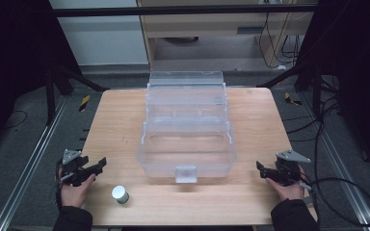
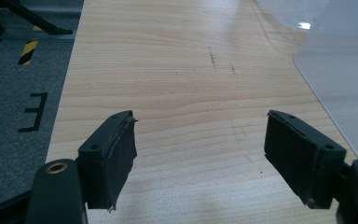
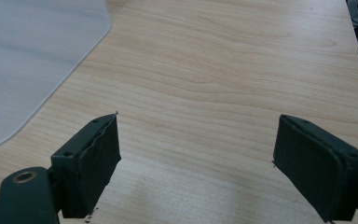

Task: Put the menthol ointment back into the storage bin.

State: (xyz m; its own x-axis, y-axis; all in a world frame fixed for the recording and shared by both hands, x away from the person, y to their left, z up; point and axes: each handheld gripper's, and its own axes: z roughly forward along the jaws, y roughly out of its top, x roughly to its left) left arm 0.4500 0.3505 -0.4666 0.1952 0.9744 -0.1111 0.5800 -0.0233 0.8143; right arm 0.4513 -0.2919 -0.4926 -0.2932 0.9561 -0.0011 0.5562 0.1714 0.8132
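Note:
A clear plastic storage box (image 1: 187, 130) with stepped trays stands open in the middle of the wooden table (image 1: 120, 120); its corner shows at the right of the left gripper view (image 2: 345, 70) and at the left of the right gripper view (image 3: 28, 56). A small white-capped green jar (image 1: 120, 194) stands near the front edge, left of the box. My left gripper (image 1: 101, 163) rests at the table's left edge, open and empty (image 2: 200, 154). My right gripper (image 1: 260, 166) sits at the right edge, also open with nothing between its pads (image 3: 196, 158).
Bare wood lies on both sides of the box and along the front edge. Grey floor with metal rails (image 1: 29, 159) surrounds the table. Cables (image 1: 347, 192) trail on the floor at the right. A cabinet (image 1: 221, 24) stands behind.

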